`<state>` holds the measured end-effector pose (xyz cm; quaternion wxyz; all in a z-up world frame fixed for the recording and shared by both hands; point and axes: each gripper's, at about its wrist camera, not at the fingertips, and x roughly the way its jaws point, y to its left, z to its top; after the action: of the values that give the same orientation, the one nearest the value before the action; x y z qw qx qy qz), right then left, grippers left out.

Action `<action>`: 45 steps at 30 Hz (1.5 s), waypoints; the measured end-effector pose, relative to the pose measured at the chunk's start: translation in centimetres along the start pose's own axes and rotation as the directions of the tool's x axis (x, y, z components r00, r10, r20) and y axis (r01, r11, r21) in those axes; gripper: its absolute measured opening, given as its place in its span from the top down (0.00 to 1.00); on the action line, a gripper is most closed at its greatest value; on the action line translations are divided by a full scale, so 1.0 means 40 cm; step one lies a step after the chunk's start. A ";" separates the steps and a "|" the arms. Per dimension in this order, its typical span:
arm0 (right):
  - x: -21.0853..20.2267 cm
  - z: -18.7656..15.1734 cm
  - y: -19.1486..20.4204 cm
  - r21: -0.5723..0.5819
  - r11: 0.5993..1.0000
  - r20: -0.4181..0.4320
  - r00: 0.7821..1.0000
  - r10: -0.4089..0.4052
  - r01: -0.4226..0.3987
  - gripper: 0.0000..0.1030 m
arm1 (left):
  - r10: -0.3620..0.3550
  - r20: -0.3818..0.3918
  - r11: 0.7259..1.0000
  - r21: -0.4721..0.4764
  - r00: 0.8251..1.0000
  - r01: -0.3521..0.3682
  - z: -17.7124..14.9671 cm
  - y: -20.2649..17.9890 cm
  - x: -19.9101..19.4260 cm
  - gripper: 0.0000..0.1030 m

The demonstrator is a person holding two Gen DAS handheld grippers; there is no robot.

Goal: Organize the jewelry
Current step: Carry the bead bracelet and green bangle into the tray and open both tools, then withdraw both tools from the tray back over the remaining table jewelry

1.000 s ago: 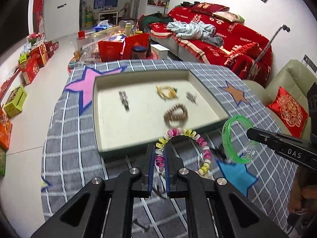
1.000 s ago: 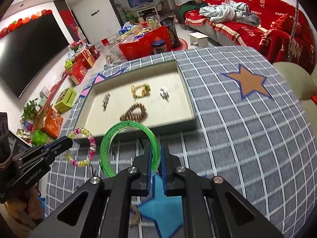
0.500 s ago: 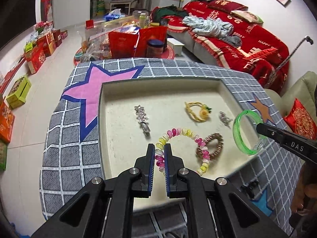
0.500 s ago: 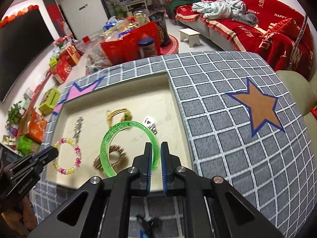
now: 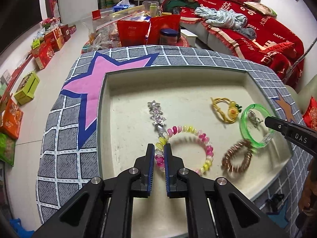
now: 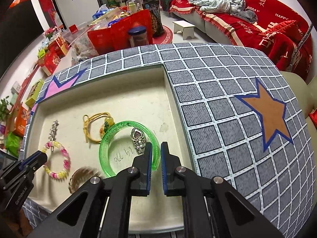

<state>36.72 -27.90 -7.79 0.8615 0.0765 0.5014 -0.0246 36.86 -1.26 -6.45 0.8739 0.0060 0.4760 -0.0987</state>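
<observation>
My left gripper is shut on a pink and yellow beaded bracelet and holds it over the beige tray. My right gripper is shut on a green bangle, also over the tray; the bangle shows in the left wrist view. In the tray lie a silver star clip, a yellow cord bracelet, a brown bead bracelet and a silver heart piece.
The tray sits on a grey checked cloth with a pink star and an orange star. Small dark clips lie on the cloth by the tray's near right corner. Red bags stand beyond the table's far edge.
Both grippers have moved forward from in front of the tray to over its inside, carrying the beaded bracelet and the green bangle lower toward the tray floor.
</observation>
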 end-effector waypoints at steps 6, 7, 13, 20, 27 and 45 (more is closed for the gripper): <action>0.016 -0.003 0.001 -0.001 1.000 -0.017 1.000 -0.002 0.002 0.91 | 0.037 0.006 0.999 0.026 0.999 -0.037 -0.007 -0.010 0.002 0.74; 0.016 -0.004 0.000 0.001 1.000 -0.019 1.000 0.001 -0.001 0.91 | 0.042 0.009 0.998 0.035 0.999 -0.043 -0.009 -0.014 0.001 0.74; -0.006 -0.003 0.003 0.009 0.999 -0.003 0.999 0.035 -0.034 0.77 | 0.040 0.022 0.998 0.055 0.999 -0.041 -0.016 -0.027 -0.011 0.74; -0.077 -0.008 0.024 0.004 0.996 0.064 0.994 0.093 -0.094 0.44 | 0.015 0.040 0.999 0.044 0.999 -0.016 -0.018 -0.024 -0.032 0.74; -0.139 -0.025 0.030 -0.003 0.991 0.109 0.985 0.135 -0.135 0.44 | -0.007 0.062 0.999 0.033 0.998 0.005 -0.011 -0.021 -0.051 0.74; -0.229 -0.109 -0.034 0.033 0.984 0.145 0.975 0.170 -0.176 0.21 | 0.011 0.189 0.999 0.041 0.982 -0.020 -0.049 -0.030 -0.182 0.00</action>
<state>28.26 -28.85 -2.11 0.8918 0.1376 0.4297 0.0337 31.16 -1.03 -1.35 0.9155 0.0188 0.3887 -0.1021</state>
